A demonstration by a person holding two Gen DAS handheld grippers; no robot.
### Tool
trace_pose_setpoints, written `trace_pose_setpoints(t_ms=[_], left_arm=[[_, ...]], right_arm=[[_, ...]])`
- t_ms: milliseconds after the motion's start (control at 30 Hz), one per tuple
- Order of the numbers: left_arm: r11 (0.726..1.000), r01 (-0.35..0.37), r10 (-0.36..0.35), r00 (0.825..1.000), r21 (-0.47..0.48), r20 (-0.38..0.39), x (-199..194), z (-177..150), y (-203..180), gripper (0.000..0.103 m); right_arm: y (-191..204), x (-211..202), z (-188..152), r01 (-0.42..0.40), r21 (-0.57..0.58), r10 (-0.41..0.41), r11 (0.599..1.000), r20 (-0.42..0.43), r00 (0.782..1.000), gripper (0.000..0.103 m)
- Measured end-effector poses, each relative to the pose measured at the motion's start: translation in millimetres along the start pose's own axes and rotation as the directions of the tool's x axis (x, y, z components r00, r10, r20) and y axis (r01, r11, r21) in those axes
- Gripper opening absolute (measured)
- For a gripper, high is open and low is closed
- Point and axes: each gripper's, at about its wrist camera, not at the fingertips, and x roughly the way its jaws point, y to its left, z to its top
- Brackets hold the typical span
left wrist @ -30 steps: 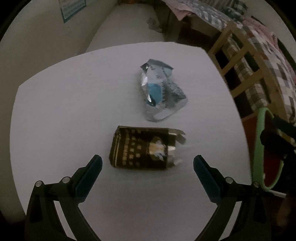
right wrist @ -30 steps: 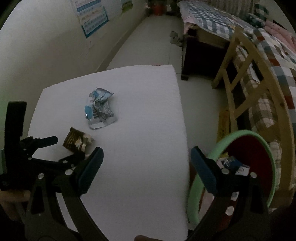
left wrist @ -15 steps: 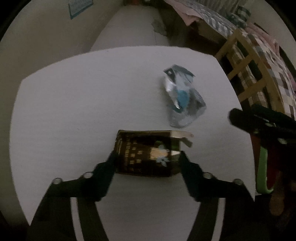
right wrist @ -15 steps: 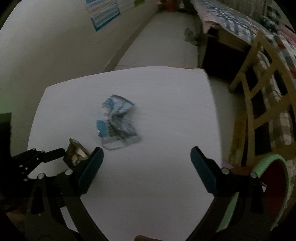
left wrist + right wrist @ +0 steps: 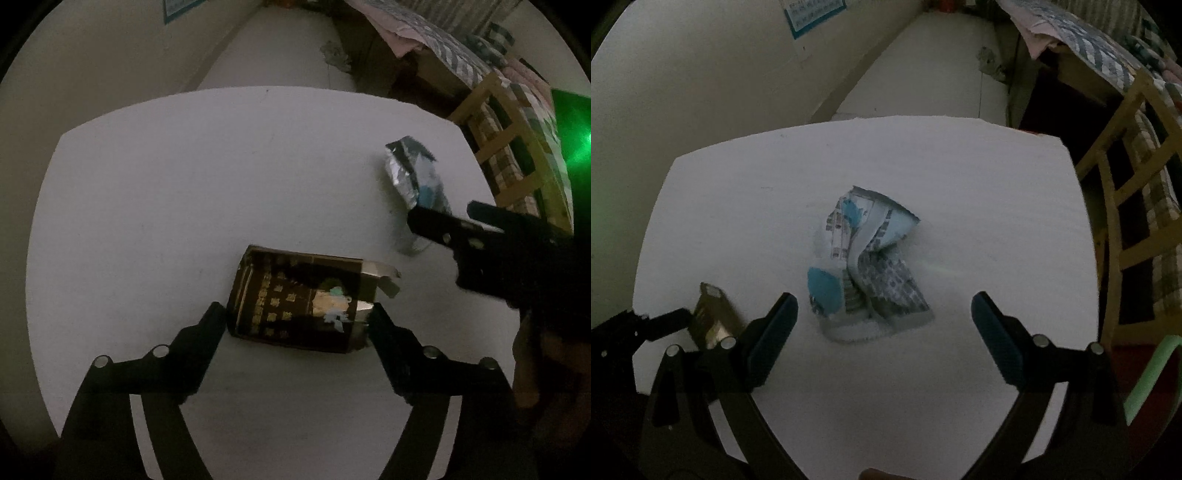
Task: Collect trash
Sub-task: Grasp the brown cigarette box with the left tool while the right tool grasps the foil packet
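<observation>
- Left gripper (image 5: 297,315) is pointing steeply down at the white table (image 5: 155,206), with the dark brown carton (image 5: 299,299) sitting right between its fingertips.
- Both fingertips are sitting right at the carton's short ends, and the jaws are opening at this moment. Honestly can't tell whether the pads are pressing on the carton or just flanking it.
- The carton is lying flat, its torn flap sticking out past the right-hand finger.
- Right gripper (image 5: 884,314) is hanging over the same table with its jaws standing wide apart, nothing clamped.
- The crumpled blue-and-white wrapper (image 5: 866,267) is lying just ahead of those blue pads (image 5: 768,332), roughly centred in the gap and touching neither one.
- From the left wrist view the right gripper is coming in from the right, covering the wrapper's near end.
- Off to the right gripper's right side, past the table edge, a wooden bed frame (image 5: 1123,184) with checked bedding is standing, and a green rim (image 5: 1148,376) is peeking in low at the corner.
</observation>
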Motion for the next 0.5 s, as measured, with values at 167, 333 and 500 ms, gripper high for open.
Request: trace_pose_setpoints(t_ms=[167, 333, 500], left_arm=[[1.0, -0.004, 0.004, 1.0, 0.009, -0.008, 6.7, 0.4, -1.6, 0.078], [1.0, -0.013, 0.014, 1.0, 0.014, -0.006, 9.3, 2.8, -5.2, 0.077], [1.0, -0.021, 0.021, 1.0, 0.018, -0.001, 8.1, 0.7, -6.3, 0.076]], right_arm=[[5.4, 12.8, 4.4, 0.003, -0.013, -0.003, 1.0, -0.019, 1.0, 0.082], [9.9, 10.9, 4.9, 0.035, -0.028, -0.035, 0.999, -0.002, 0.999, 0.058], [8.3, 3.4, -2.1, 0.041, -0.033, -0.041, 0.999, 0.0, 0.999, 0.043]])
